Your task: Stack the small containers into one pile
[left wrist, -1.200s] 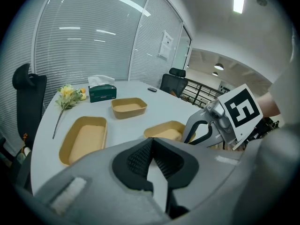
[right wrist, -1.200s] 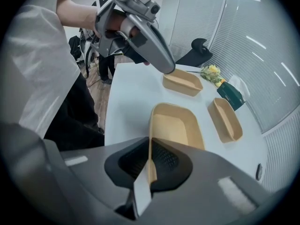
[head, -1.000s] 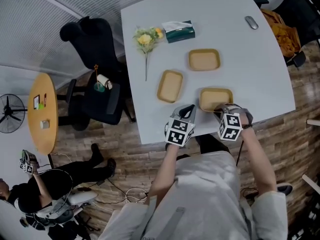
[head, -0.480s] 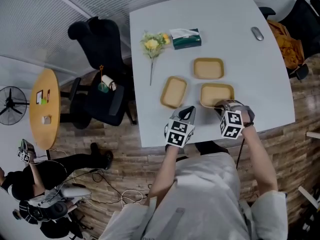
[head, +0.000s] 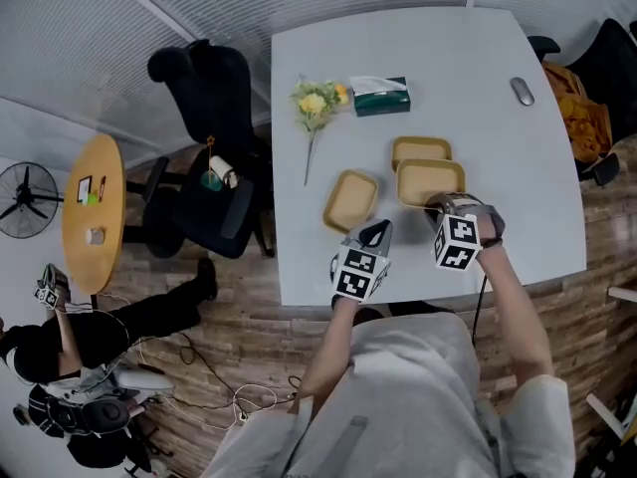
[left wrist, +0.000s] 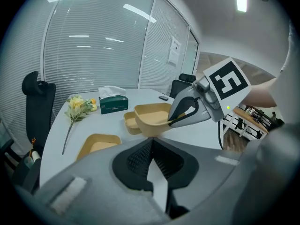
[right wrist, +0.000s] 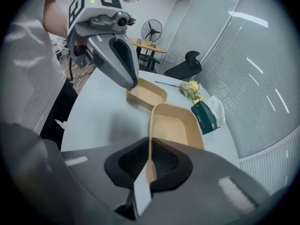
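Pale and mostly bare, the worktop (head: 498, 118) is flanked by office chairs and window blinds, and a tissue box (head: 379, 96) serves as the landmark. Two trays are seen on the person's side of the box and a little to its right. The lower tray (head: 419, 146) lies closer to the box, and the held tray (head: 430, 181) overlaps its near edge and appears lifted clear of the worktop. The held tray's near rim is pinched between the closed jaws of the right gripper (head: 434, 207). A third tray (head: 350, 199) lies apart, nearer the person than the box and to its left. The left gripper (head: 379, 229) is carried beyond that third tray from the box, its jaws together on nothing. Nesting seems to be the step in hand. For a clean result, the held tray should be levelled and its corners squared over the lower tray before it is lowered. The pinch should be released only once the tray is seated, since a tilted rim could catch and push the lower tray toward the box.
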The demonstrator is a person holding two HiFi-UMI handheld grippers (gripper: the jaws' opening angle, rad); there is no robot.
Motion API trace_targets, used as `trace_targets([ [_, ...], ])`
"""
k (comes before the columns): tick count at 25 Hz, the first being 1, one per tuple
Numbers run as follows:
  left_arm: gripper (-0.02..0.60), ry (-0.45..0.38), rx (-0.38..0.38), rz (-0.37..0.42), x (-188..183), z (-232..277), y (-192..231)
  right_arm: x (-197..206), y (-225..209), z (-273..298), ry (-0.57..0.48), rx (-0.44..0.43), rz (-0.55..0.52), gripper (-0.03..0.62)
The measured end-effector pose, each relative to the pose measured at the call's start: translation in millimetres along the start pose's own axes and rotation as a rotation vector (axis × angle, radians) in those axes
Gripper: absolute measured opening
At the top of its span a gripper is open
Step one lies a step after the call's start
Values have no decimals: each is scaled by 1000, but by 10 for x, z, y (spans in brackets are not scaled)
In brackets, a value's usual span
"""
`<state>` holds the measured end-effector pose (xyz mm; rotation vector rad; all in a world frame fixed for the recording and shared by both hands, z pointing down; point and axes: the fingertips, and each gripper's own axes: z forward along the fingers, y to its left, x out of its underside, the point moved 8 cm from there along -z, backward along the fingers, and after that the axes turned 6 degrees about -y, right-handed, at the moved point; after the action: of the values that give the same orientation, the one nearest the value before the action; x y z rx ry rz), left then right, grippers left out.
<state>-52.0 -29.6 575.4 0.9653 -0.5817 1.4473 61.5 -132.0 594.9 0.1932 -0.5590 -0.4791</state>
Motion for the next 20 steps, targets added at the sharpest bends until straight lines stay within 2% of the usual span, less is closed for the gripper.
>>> trace_targets([
  [10, 6, -4, -19, -15, -29, 4, 46, -7, -555, 111, -9, 32, -25, 15],
  [20, 6, -6, -41, -24, -80, 15, 204, 86, -738, 334, 8, 10, -11, 15],
])
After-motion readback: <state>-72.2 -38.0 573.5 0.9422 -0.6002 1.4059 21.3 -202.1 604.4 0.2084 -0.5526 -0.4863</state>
